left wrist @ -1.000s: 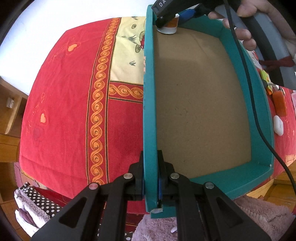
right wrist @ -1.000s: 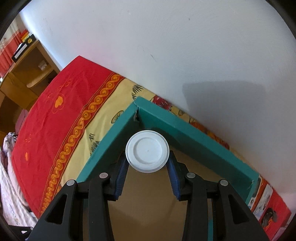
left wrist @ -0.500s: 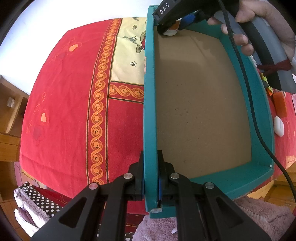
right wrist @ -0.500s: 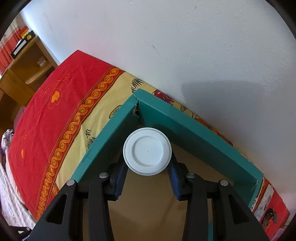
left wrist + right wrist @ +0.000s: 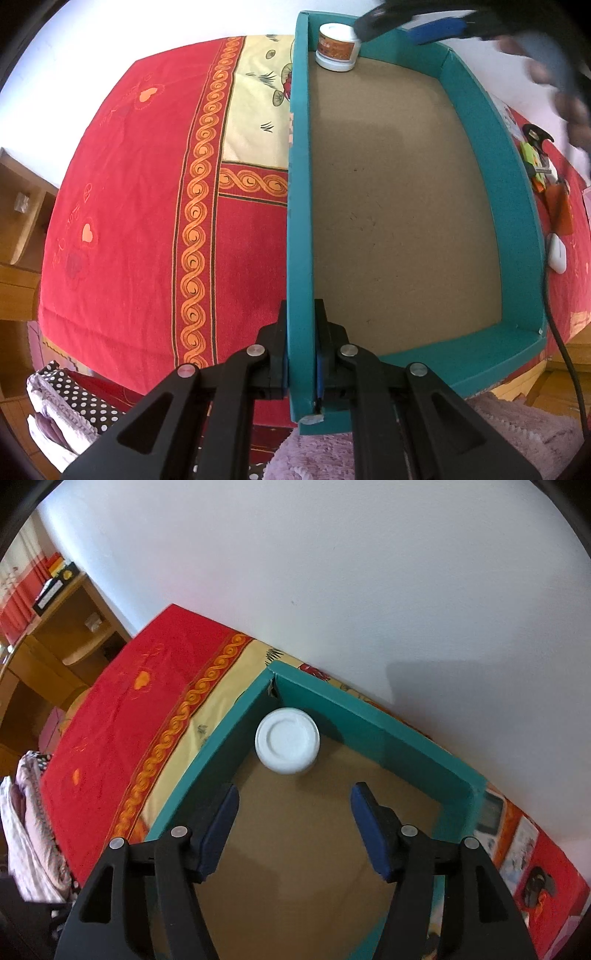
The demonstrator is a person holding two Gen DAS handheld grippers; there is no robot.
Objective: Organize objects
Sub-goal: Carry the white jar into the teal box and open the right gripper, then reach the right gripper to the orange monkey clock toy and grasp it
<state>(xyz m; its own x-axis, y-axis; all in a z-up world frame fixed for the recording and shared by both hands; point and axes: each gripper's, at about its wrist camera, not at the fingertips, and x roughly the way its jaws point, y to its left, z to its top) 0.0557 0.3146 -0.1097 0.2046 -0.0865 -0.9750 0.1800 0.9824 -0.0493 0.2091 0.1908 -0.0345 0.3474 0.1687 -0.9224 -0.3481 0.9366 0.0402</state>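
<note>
A teal box (image 5: 300,221) with a brown cardboard floor lies on a red patterned bedspread. My left gripper (image 5: 301,354) is shut on the box's left wall near its front corner. A small white jar (image 5: 337,47) with an orange label stands upright in the box's far left corner; its white lid shows in the right wrist view (image 5: 287,740). My right gripper (image 5: 293,797) is open and empty, raised just behind the jar over the box wall (image 5: 369,716). It appears blurred at the top of the left wrist view (image 5: 413,22).
Small items lie on the bedspread right of the box: a white case (image 5: 557,254), an orange object (image 5: 559,210) and green-handled tools (image 5: 533,155). A white wall runs behind the bed. Wooden shelves (image 5: 55,627) stand at the left. A pink fluffy blanket (image 5: 517,435) lies below.
My right gripper has opened, let go of the white jar in the box's far corner and pulled back from it. The left gripper still holds the box wall.
</note>
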